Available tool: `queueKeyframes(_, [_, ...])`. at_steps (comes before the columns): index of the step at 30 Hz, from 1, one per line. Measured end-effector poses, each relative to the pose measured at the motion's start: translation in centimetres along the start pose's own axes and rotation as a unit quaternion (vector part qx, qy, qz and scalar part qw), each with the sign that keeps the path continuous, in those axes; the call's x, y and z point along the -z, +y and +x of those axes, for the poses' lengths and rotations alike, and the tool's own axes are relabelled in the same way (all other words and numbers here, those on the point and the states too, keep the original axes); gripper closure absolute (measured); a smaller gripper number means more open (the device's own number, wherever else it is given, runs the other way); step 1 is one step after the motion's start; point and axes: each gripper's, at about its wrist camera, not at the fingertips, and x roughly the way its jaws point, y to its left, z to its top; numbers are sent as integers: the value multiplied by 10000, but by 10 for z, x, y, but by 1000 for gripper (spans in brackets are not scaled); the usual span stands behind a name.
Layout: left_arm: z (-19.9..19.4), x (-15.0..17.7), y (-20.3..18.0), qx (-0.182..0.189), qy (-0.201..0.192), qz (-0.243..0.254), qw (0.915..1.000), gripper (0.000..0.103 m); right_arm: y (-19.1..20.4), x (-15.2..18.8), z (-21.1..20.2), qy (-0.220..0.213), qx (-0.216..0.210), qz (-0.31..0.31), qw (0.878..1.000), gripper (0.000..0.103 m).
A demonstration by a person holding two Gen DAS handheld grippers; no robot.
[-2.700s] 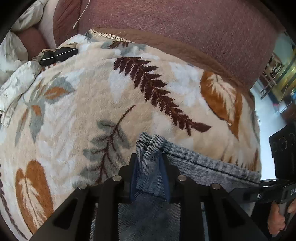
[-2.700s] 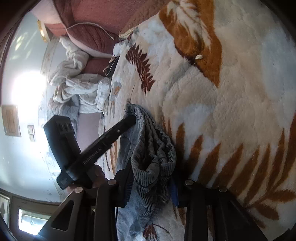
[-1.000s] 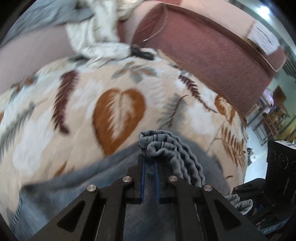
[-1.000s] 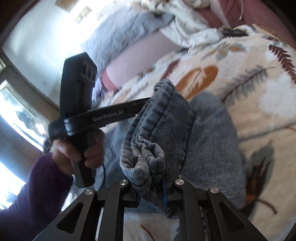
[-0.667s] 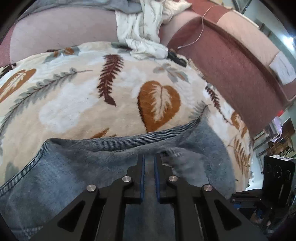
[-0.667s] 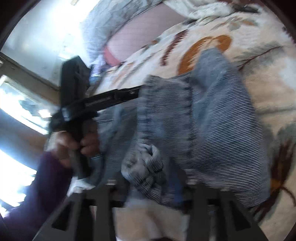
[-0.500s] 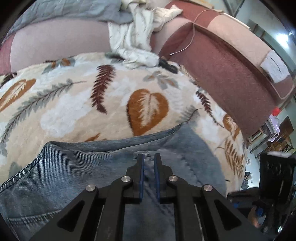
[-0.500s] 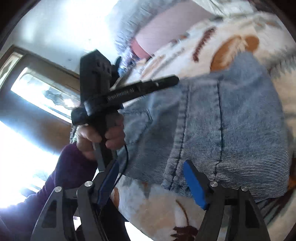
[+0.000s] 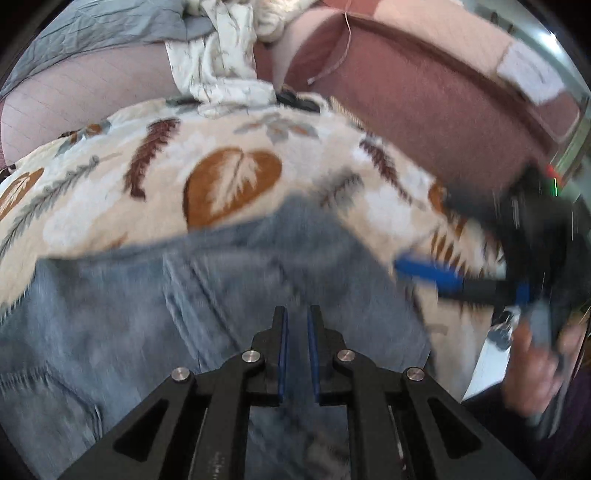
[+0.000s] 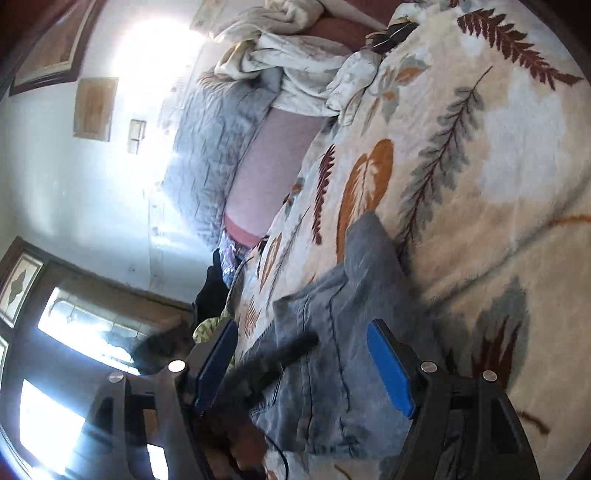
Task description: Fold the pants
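The blue denim pants (image 9: pixel 184 314) lie folded on the leaf-print blanket (image 9: pixel 240 177). My left gripper (image 9: pixel 295 325) hovers over the denim, shut, with only a narrow slit between its blue pads and no cloth in it. My right gripper (image 10: pixel 302 326) stands open, its blue pads wide apart above the pants (image 10: pixel 362 295), touching nothing. In the left wrist view it shows blurred at the right, with one blue pad (image 9: pixel 428 273) over the blanket's edge and a hand (image 9: pixel 532 354) on its handle. A dark blurred finger (image 10: pixel 280 354) of the left gripper crosses the right wrist view.
A reddish sofa back (image 9: pixel 406 103) runs behind the blanket. Crumpled white cloth (image 9: pixel 221 66) and a grey quilt (image 9: pixel 92 26) lie at the far end. A bright window (image 10: pixel 74 332) and a wall with frames (image 10: pixel 92 107) fill the left of the right wrist view.
Both grippers held bunched denim a second ago. The bunches dropped and the pants now lie flat in a fold. The right gripper opened wide, rolled and drew back; the left shifted over the denim.
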Motion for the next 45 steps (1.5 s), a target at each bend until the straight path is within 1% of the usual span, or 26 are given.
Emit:
queueKeyframes(2, [2,11,0,-79,68,-52,9999,93,1,-5,5,23,-22,24,10000,27])
queueKeyframes(4, [2,21,3,-56,112,-189,9997,93,5,-13,19,90,25,34,10000,27])
queueKeyframes(7, [-1,30,3,-2,72,-294,9995,93,10,-15,38,226,224,-77,9995,27])
queueKeyframes(10, [-2,37,3,51,-3,-317,9995,93,16,-21,62,343,268,-104,9990,27])
queueKeyframes(13, [-4,41,4,86,-77,-353,9993,93,13,-27,82,439,597,-161,9971,27])
queueKeyframes(16, [-6,43,5,186,-145,-407,9989,93,0,-37,95,463,997,-89,9939,27])
queueKeyframes(18, [-8,45,5,220,-193,-367,9989,93,-10,-42,98,545,999,3,9935,27])
queueKeyframes(21, [-11,48,6,308,-254,-430,9983,93,-17,-44,93,543,794,174,9952,27])
queueKeyframes(23, [-17,49,7,307,-284,-469,9980,93,-9,-41,84,426,776,-15,9961,27])
queueKeyframes(25, [-25,49,4,142,-323,-424,9985,93,3,-35,75,311,809,-331,9957,27])
queueKeyframes(26, [-32,49,3,-36,-396,-391,9984,92,9,-31,72,304,744,-424,9959,26])
queueKeyframes(27, [-41,50,2,-300,-524,-385,9974,85,15,-27,68,315,671,-525,9959,26])
queueKeyframes(28, [-48,52,1,-459,-618,-409,9962,67,22,-22,65,289,629,-644,9955,26])
queueKeyframes(29, [-60,55,2,-728,-802,-487,9929,57,30,-15,60,217,602,-773,9950,26])
queueKeyframes(30, [-71,58,3,-985,-963,-578,9888,39,36,-10,57,170,575,-868,9944,24])
queueKeyframes(31, [-80,61,4,-1206,-1099,-655,9844,34,43,-4,54,127,537,-978,9937,24])
queueKeyframes(33, [-104,69,5,-1649,-1392,-724,9737,34,57,8,50,35,474,-1163,9921,23])
queueKeyframes(34, [-110,70,7,-1794,-1431,-738,9705,33,63,13,50,-8,454,-1253,9911,23])
queueKeyframes(35, [-119,73,8,-2067,-1483,-773,9640,32,70,19,51,-32,435,-1354,9898,22])
queueKeyframes(36, [-126,76,9,-2269,-1529,-803,9585,28,76,24,53,-48,438,-1441,9886,22])
queueKeyframes(37, [-135,79,13,-2549,-1633,-839,9494,24,82,29,56,-64,463,-1546,9869,22])
queueKeyframes(38, [-141,82,15,-2741,-1702,-868,9425,21,88,35,60,-72,494,-1650,9850,22])
queueKeyframes(39, [-149,88,18,-3018,-1770,-939,9321,19,92,40,64,-52,491,-1725,9838,22])
queueKeyframes(41, [-159,95,26,-3327,-1813,-1073,9192,18,102,50,74,25,442,-1856,9816,21])
queueKeyframes(42, [-160,96,30,-3397,-1799,-1113,9164,18,106,55,79,55,418,-1913,9806,21])
queueKeyframes(45, [-170,108,42,-3811,-1645,-1258,9010,18,122,71,97,186,432,-2199,9744,20])
